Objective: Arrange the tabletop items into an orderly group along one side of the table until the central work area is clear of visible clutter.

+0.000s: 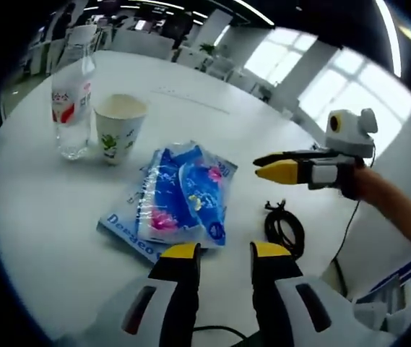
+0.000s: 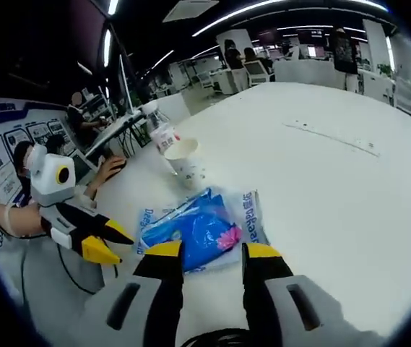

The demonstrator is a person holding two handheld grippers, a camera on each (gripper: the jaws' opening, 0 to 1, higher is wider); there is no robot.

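Note:
Two blue snack packs [image 1: 183,195] [image 2: 201,231] lie overlapped on a flat white-and-blue packet, just ahead of both grippers. A paper cup [image 1: 120,126] [image 2: 187,163] stands upright beyond them, beside a clear water bottle [image 1: 71,101] [image 2: 162,130] with a red-and-white label. My left gripper [image 1: 225,251] [image 2: 111,242] hovers over the packs' near edge, open, nothing between its jaws. My right gripper [image 2: 212,251] [image 1: 263,166] is also open and empty, held above the table just short of the packs.
The round white table [image 1: 53,231] [image 2: 335,181] is bare beyond the items. A black cable coil [image 1: 284,228] lies near its edge. A thin strip [image 1: 191,100] [image 2: 328,137] sits farther across. Chairs, desks and a seated person [image 2: 24,163] surround the table.

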